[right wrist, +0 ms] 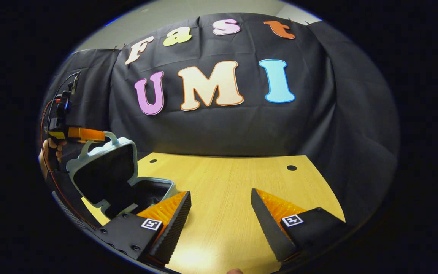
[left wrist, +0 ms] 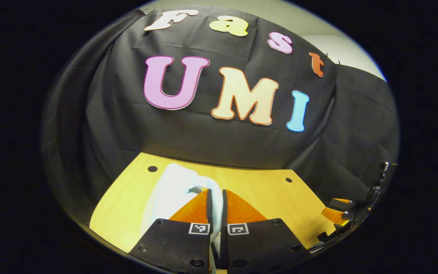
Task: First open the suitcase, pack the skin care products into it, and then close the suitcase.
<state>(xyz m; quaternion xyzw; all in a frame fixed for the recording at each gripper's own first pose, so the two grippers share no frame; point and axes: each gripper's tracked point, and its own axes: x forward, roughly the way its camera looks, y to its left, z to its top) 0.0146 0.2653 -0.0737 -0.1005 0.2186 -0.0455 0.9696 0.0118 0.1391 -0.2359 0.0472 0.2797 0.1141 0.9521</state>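
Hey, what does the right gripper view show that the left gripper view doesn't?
Right gripper view: the suitcase from the front, its lid raised over a dark inside, a hand holding the left gripper, and the right gripper open. Left gripper view: close up, the left gripper shut on the pale handle. Both: the wooden table and the suitcase.

Tabletop (right wrist: pixel 234 198): pale wood-grain finish, smooth, with a soft sheen near its front edge. Booth wall (right wrist: pixel 242 129): matt black cloth, creased and hanging in folds. Suitcase (right wrist: pixel 108 171): hard smooth plastic shell, light-toned and slightly glossy; its interior looks dark and matt. Right tongs (right wrist: pixel 221 220): ribbed inner faces, toothed edges, matt plastic bodies. Left tongs (left wrist: pixel 216 213): ribbed faces likewise, pressed on the suitcase's smooth plastic handle (left wrist: pixel 198 184).
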